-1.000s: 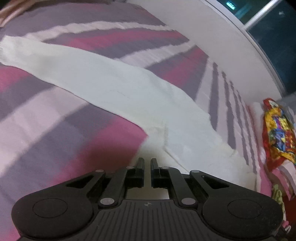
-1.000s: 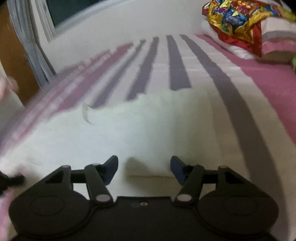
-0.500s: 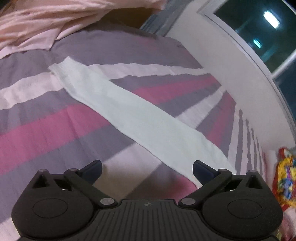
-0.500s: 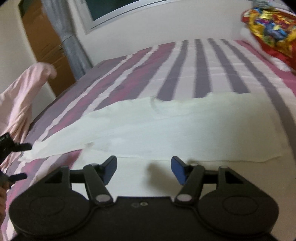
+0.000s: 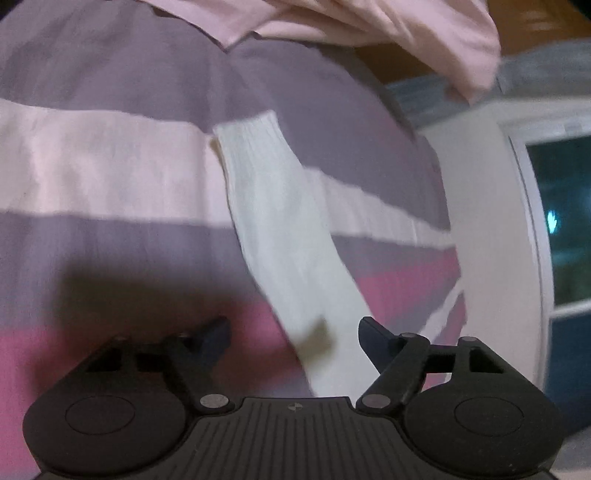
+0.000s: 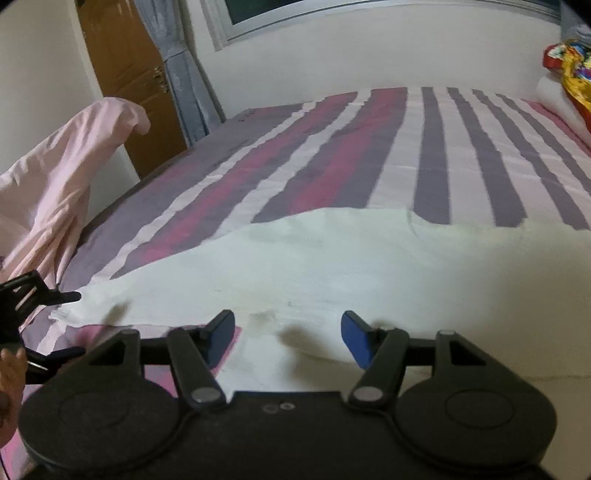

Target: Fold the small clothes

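Observation:
A cream-white garment (image 6: 332, 266) lies flat across the striped bedsheet (image 6: 369, 147). Its long sleeve (image 5: 280, 221) runs away from my left gripper and ends in a ribbed cuff (image 5: 251, 136). My left gripper (image 5: 293, 332) is open, low over the sleeve, and holds nothing. It also shows at the left edge of the right wrist view (image 6: 70, 321), beside the cuff end. My right gripper (image 6: 288, 328) is open and empty over the garment's near edge.
A pink cloth (image 6: 55, 177) hangs at the bed's left end, also seen at the top of the left wrist view (image 5: 332, 26). A colourful pillow (image 6: 569, 74) lies far right. A wall, window (image 5: 561, 221), curtain (image 6: 184, 74) and wooden door (image 6: 125, 74) border the bed.
My left gripper opened from shut and moved along the sleeve toward its cuff. My right gripper pulled back and turned left, staying open.

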